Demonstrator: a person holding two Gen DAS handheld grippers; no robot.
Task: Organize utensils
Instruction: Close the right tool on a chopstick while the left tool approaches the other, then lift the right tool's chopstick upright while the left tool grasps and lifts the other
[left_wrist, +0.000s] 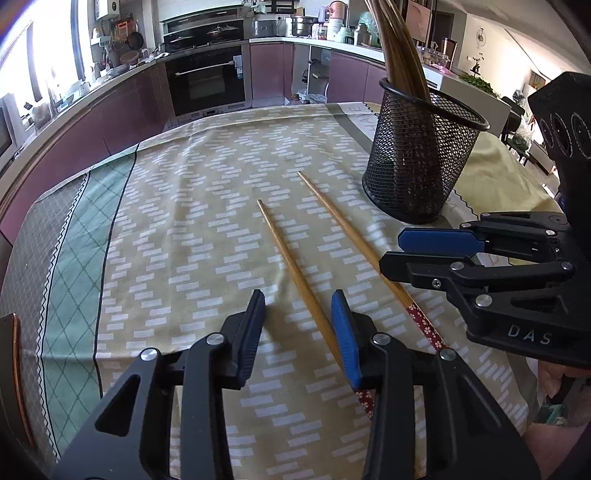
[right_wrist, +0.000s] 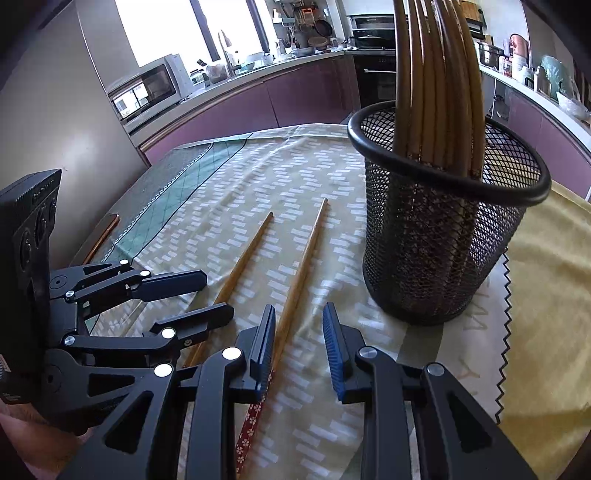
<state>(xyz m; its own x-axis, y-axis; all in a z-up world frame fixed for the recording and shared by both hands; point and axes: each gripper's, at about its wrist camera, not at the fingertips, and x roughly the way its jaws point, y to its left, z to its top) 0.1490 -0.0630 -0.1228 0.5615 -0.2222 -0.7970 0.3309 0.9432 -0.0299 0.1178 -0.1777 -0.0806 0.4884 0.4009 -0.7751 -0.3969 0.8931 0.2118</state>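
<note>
Patterned tablecloth (left_wrist: 192, 206) bears two floral-ended bamboo chopsticks (left_wrist: 291, 266).

Bright windows (right_wrist: 166, 29) light a kitchen of purple cabinets (left_wrist: 266, 70), a built-in oven (left_wrist: 205, 83), a microwave (right_wrist: 147, 88) and cluttered white countertops (right_wrist: 258, 64).

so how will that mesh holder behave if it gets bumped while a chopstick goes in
The mesh holder is probably light: thin wire mesh. It may tip easily, since the tall bundle of chopsticks leans to one side and rises far above the rim. It could also slide, as it stands on a loose tablecloth that shows wrinkles.
</note>
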